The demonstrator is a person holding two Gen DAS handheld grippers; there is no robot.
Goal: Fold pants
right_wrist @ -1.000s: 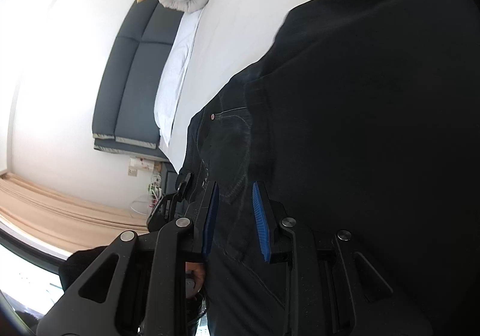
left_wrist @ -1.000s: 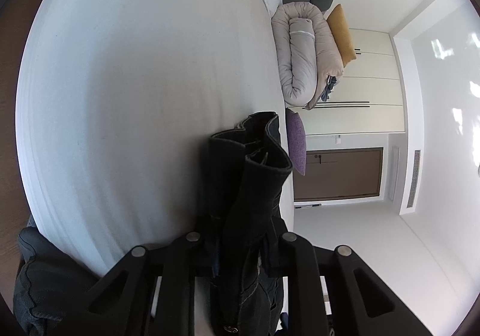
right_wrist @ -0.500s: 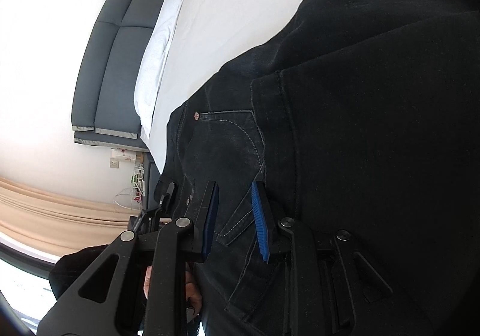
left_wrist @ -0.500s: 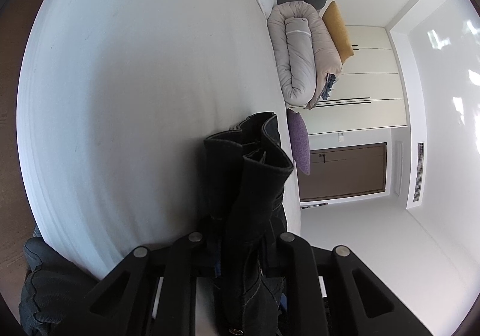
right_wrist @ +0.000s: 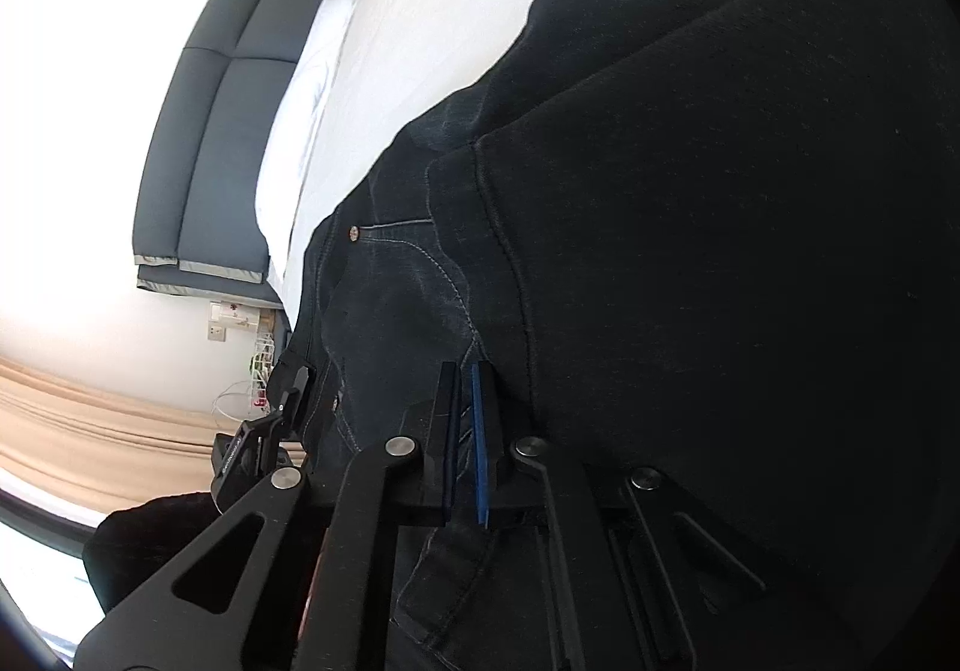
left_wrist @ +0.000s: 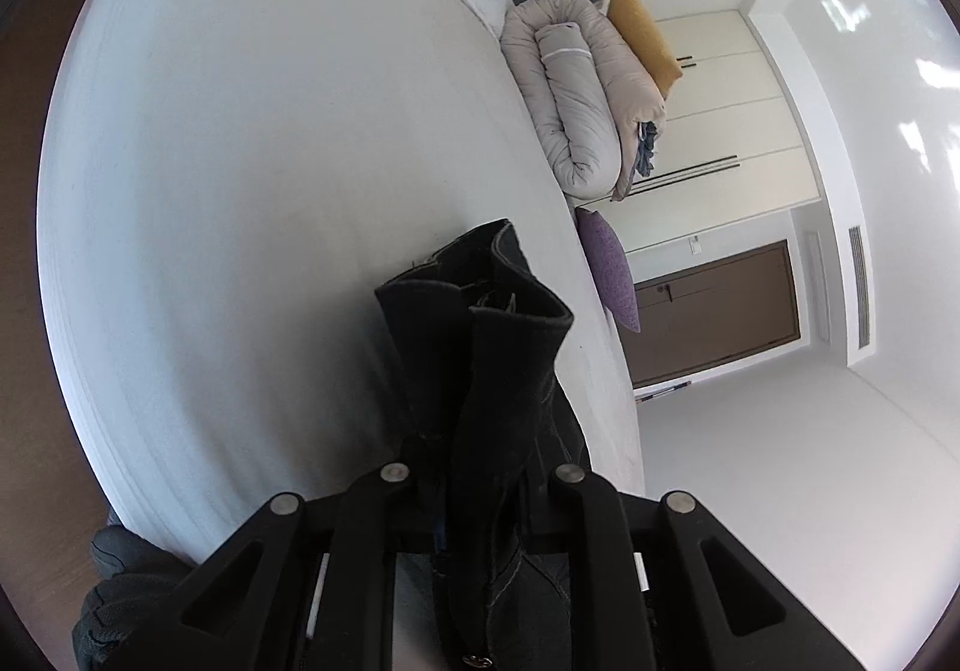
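The black denim pants (right_wrist: 720,191) lie spread on the white bed (right_wrist: 450,11). My right gripper (right_wrist: 468,380) is shut, its blue pads together at the curved front pocket seam below a rivet (right_wrist: 355,233). Whether cloth is caught between the pads is hidden. In the left wrist view, a bunched end of the pants (left_wrist: 480,323) stands up out of my left gripper (left_wrist: 480,470), whose jaws are closing tighter on it. That end is held just above the bed sheet (left_wrist: 270,161).
A rolled pale duvet (left_wrist: 570,101), a mustard pillow (left_wrist: 642,35) and a purple pillow (left_wrist: 609,269) lie along the bed's far side. A dark grey headboard (right_wrist: 210,131) stands behind. A gloved hand (left_wrist: 120,599) shows at the lower left; a brown door (left_wrist: 714,311) lies beyond.
My right gripper slid closer along the pants to the pocket seam and its jaws snapped shut. My left gripper rose a little and rolled, still holding the bunched cloth.
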